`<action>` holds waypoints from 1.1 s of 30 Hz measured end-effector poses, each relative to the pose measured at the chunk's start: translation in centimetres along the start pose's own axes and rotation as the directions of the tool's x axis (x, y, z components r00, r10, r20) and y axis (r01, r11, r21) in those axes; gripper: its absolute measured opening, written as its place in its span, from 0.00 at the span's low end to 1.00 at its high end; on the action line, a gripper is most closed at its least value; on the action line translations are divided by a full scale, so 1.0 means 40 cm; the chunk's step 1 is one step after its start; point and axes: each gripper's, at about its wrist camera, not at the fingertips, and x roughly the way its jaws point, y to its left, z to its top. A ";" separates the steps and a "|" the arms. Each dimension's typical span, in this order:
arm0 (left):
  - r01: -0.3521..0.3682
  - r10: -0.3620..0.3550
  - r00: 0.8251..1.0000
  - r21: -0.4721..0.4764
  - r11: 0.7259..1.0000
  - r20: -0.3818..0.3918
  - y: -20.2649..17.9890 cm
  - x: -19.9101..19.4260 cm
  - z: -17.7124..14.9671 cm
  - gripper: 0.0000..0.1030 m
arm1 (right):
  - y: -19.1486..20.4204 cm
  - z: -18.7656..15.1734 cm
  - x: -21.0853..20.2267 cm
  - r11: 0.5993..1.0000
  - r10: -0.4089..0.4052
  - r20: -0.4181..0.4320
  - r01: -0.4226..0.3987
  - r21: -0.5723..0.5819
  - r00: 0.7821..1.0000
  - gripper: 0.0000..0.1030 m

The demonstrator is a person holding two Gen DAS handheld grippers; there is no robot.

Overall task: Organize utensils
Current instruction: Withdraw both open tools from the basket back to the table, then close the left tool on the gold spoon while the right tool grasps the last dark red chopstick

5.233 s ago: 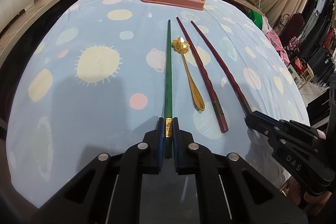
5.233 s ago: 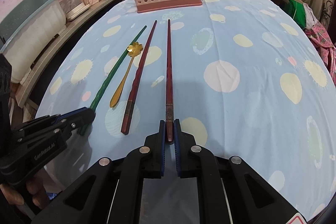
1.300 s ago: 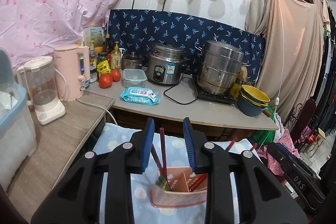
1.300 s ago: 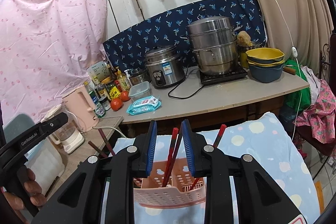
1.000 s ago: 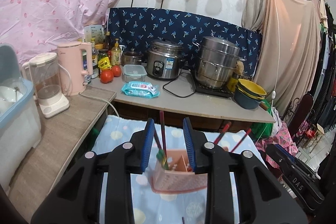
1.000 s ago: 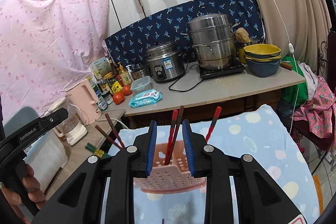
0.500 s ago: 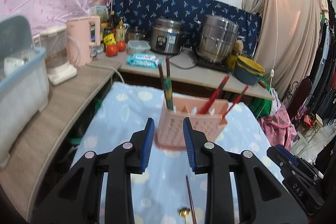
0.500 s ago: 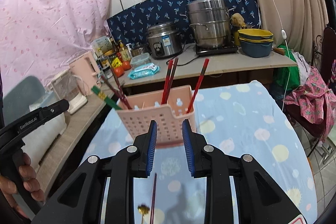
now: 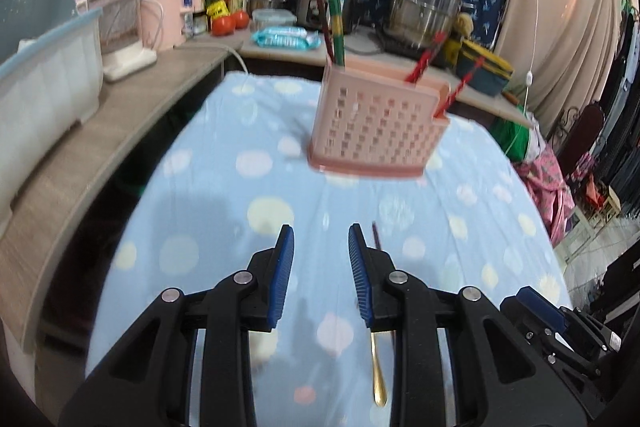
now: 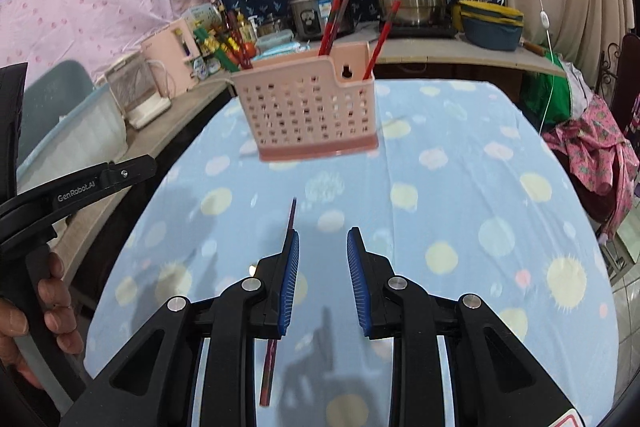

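Both the left gripper (image 9: 320,267) and right gripper (image 10: 322,267) hover with fingers released. The dark red chopstick (image 10: 268,367) and gold spoon (image 9: 377,375) lie on the counter (image 9: 224,195): thin, stiff, slippery, best pinched near the handle ends

A desk under a pale blue spotted cloth (image 9: 224,187) carries a pink perforated basket (image 9: 376,131) at its far end. Nearer lie a dark red chopstick (image 10: 291,217) and what appears to be a gold spoon (image 9: 378,375), both partly hidden.
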 end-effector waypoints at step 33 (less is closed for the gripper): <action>-0.028 0.030 0.971 0.009 1.000 -0.236 0.043 0.062 -0.271 0.26 | 0.106 -0.241 0.084 0.993 0.053 -0.216 -0.074 -0.088 0.975 0.15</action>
